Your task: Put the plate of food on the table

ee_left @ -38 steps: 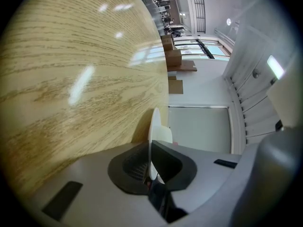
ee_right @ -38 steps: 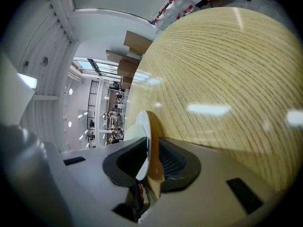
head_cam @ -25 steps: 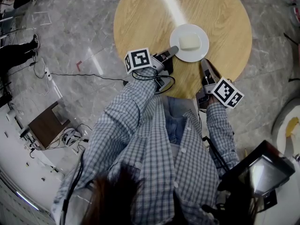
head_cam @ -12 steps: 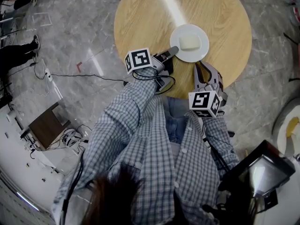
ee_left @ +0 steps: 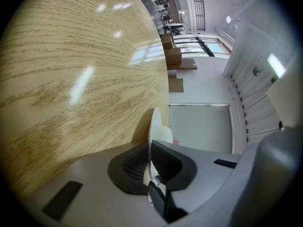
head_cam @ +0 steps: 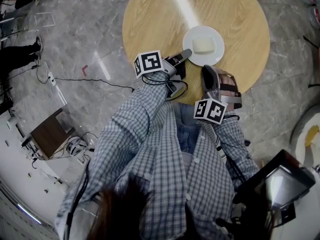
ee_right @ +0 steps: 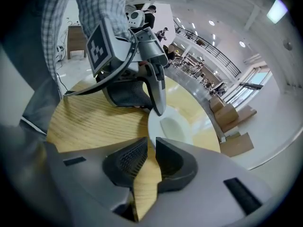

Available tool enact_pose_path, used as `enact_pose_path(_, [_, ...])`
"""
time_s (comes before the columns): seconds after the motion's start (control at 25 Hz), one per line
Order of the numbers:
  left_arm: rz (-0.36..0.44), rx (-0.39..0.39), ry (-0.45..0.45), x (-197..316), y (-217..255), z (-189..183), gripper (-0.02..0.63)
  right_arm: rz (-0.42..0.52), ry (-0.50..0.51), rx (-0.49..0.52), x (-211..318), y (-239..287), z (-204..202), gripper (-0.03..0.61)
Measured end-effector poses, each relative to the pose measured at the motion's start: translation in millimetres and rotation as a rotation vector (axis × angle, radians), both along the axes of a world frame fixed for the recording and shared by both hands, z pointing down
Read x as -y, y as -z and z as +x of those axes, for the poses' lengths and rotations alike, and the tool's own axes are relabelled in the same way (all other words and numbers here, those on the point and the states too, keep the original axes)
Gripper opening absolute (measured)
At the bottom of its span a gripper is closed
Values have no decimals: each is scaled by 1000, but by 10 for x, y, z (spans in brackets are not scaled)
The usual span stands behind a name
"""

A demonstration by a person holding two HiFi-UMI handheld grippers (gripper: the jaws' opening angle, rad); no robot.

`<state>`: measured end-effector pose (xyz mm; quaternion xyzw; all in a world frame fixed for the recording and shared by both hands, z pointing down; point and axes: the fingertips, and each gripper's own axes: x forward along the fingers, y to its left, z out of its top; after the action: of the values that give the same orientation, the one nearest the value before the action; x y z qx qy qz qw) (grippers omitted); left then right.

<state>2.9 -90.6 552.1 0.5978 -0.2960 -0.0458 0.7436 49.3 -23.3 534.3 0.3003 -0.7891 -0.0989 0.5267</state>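
The left tool (ee_left: 152, 161) is clamped on the near rim of the plate (head_cam: 192, 38). The plate lies straight ahead of it and looks to rest flat on the counter (head_cam: 150, 19), carrying a pale block of food (head_cam: 203, 44). The right tool (ee_right: 150, 161) hangs just short of the rim, jaws a narrow gap apart and empty. I'd say only the letting go remains.

To me the far half and left side of the round table (head_cam: 150, 14) look bare: free passage there. The near edge is crowded: the plate (head_cam: 218, 53), the left gripper (head_cam: 184, 54) clamped on its rim, the right gripper (head_cam: 216, 73) close beside.
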Motion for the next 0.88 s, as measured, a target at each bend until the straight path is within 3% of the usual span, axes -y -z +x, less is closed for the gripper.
enact_pose_path(0.28, [1, -3, -7, 3, 8, 21, 18, 45, 80, -88, 28, -47, -26, 57])
enact_pose_path(0.88, [-1, -27, -3, 1, 27, 25, 18, 93, 84, -160, 46, -55, -18, 41])
